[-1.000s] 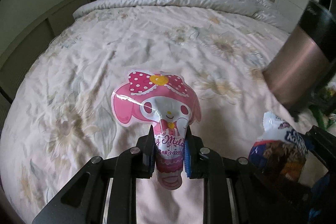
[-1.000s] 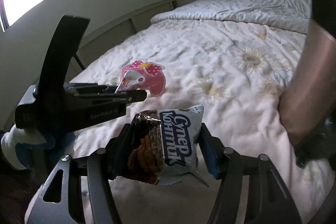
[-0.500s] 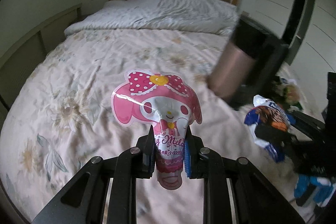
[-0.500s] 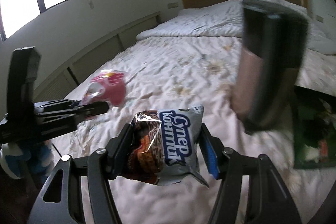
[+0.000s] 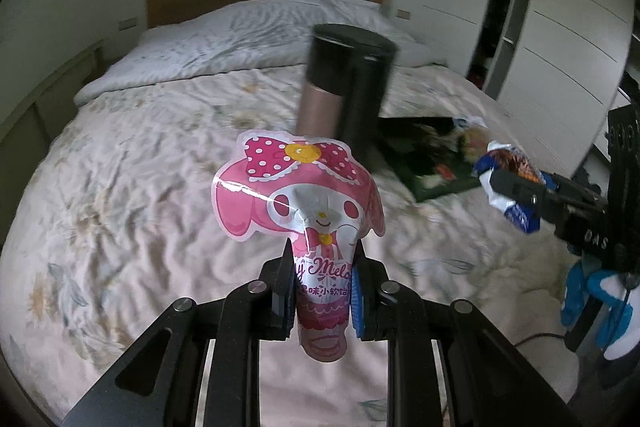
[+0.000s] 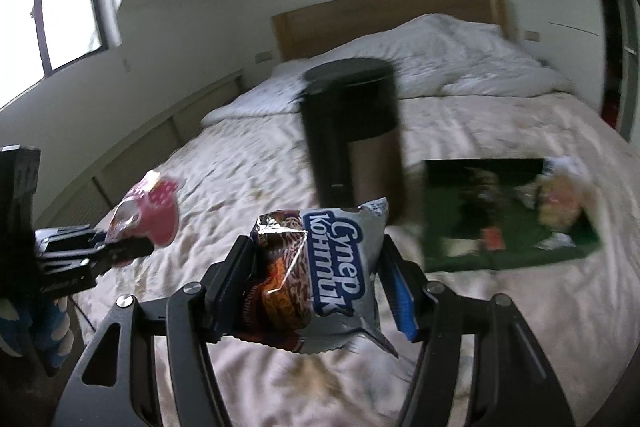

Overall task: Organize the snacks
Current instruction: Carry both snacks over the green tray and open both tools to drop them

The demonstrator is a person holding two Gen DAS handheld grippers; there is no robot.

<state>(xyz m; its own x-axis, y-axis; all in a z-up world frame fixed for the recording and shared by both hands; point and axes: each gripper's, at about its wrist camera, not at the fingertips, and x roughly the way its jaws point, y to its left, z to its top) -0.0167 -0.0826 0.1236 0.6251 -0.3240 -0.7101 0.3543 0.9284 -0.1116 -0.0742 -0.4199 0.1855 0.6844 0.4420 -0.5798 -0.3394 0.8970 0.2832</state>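
Observation:
My left gripper [image 5: 322, 291] is shut on a pink My Melody candy pouch [image 5: 298, 195], held upright above the bed. My right gripper [image 6: 316, 275] is shut on a silver and blue snack packet [image 6: 316, 267] with a brown picture. The packet also shows in the left wrist view [image 5: 506, 187], at the right. The pink pouch also shows in the right wrist view [image 6: 150, 215], at the left. A dark green tray [image 6: 504, 223] with several snacks in it lies on the bed beyond both grippers; it also shows in the left wrist view [image 5: 424, 163].
A tall bronze flask with a black lid [image 5: 344, 87] stands on the bed just left of the tray. It also shows in the right wrist view [image 6: 356, 135]. The floral bedspread [image 5: 120, 187], a grey duvet [image 5: 256, 31], a wooden headboard and white wardrobes [image 5: 568, 27] surround them.
Both grippers have swung to the right with their snacks still held. The flask and the green tray have come into the middle of both views.

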